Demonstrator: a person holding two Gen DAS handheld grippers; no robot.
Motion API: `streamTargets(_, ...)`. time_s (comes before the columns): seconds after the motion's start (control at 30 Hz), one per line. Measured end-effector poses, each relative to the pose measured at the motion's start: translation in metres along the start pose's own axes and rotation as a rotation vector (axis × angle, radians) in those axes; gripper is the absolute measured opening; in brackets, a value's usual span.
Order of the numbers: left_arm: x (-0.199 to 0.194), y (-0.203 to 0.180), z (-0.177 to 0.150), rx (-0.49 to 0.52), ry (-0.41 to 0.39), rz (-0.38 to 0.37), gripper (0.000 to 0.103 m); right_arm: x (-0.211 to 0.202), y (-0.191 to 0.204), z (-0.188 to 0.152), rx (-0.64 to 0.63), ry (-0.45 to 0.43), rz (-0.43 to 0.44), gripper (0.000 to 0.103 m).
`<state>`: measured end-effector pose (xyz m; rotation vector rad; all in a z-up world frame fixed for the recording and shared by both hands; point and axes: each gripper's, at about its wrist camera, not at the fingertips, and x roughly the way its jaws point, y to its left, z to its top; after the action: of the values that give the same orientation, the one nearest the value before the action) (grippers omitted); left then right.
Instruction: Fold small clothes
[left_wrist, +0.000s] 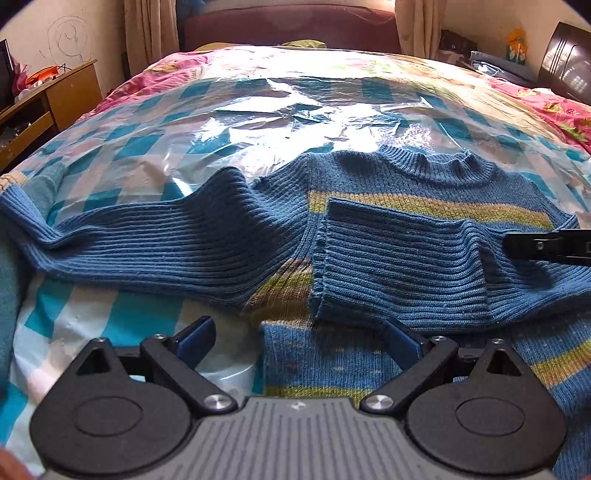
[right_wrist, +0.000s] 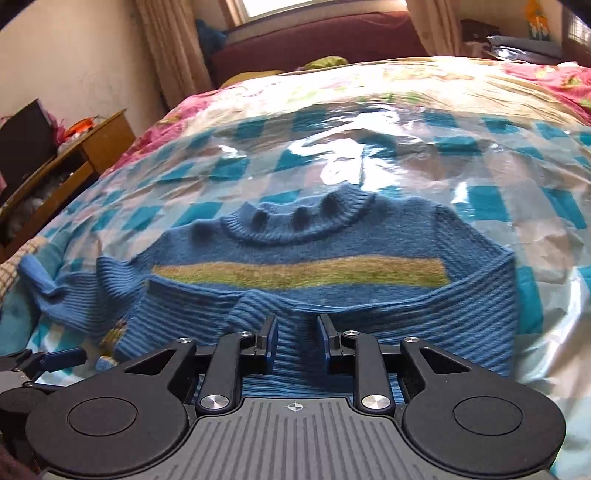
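A small blue ribbed sweater (left_wrist: 406, 177) (right_wrist: 295, 243) with yellow-green stripes lies flat on the bed, collar away from me. One sleeve (left_wrist: 399, 266) (right_wrist: 443, 306) is folded across the chest. The other sleeve (left_wrist: 147, 236) stretches out to the left. My left gripper (left_wrist: 299, 341) hangs open and wide over the sweater's lower left edge, holding nothing. My right gripper (right_wrist: 298, 339) hovers over the folded sleeve with its jaws a little apart; the knit lies flat between them, not pinched. One right finger (left_wrist: 546, 245) shows at the right edge of the left wrist view.
A shiny blue-and-white checked plastic sheet (left_wrist: 258, 122) covers the bed over a pink floral quilt (left_wrist: 554, 107). A wooden bedside cabinet (left_wrist: 48, 99) stands at the left. A maroon headboard (left_wrist: 291, 26) is behind. Teal cloth (left_wrist: 11, 277) lies at the left edge.
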<state>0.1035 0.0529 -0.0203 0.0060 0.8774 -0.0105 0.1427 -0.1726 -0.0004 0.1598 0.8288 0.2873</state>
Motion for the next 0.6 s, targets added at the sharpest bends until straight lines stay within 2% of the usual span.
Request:
streamTargets(0.1,-0.014,0.014,-0.005,-0.017,-0.007,-0.006,0.101,0.013,0.038,-0.002,-0.111,0.034,0.096,0.034)
streamTargets(0.17,-0.023,0.022,-0.008,-0.024,-0.017,-0.003,0.101,0.019,0.059,-0.006,-0.187,0.048,0.146,0.037)
streamTargets(0.2,-0.026,0.026,-0.009,-0.028,-0.023,-0.003,0.101,0.023,0.071,-0.009,-0.232,0.058,0.17,0.043)
streamTargets(0.23,-0.03,0.031,-0.01,-0.033,-0.028,-0.004,0.101,0.026,0.081,-0.011,-0.266,0.065,0.187,0.048)
streamTargets(0.3,-0.034,0.036,-0.012,-0.027,-0.03,-0.003,0.101,0.032,0.095,-0.014,-0.31,0.073,0.221,0.05)
streamTargets(0.43,-0.037,0.045,-0.017,-0.029,-0.028,-0.01,0.101,0.046,0.115,-0.017,-0.389,0.083,0.226,0.051)
streamTargets(0.47,-0.037,0.046,-0.017,-0.03,-0.028,-0.011,0.101,0.049,0.118,-0.018,-0.403,0.092,0.217,0.047)
streamTargets(0.53,-0.038,0.049,-0.018,-0.035,-0.029,-0.015,0.101,0.056,0.119,-0.018,-0.405,0.102,0.174,0.021)
streamTargets(0.6,-0.04,0.051,-0.017,-0.046,-0.033,-0.021,0.101,0.055,0.118,-0.014,-0.372,0.099,0.192,0.015)
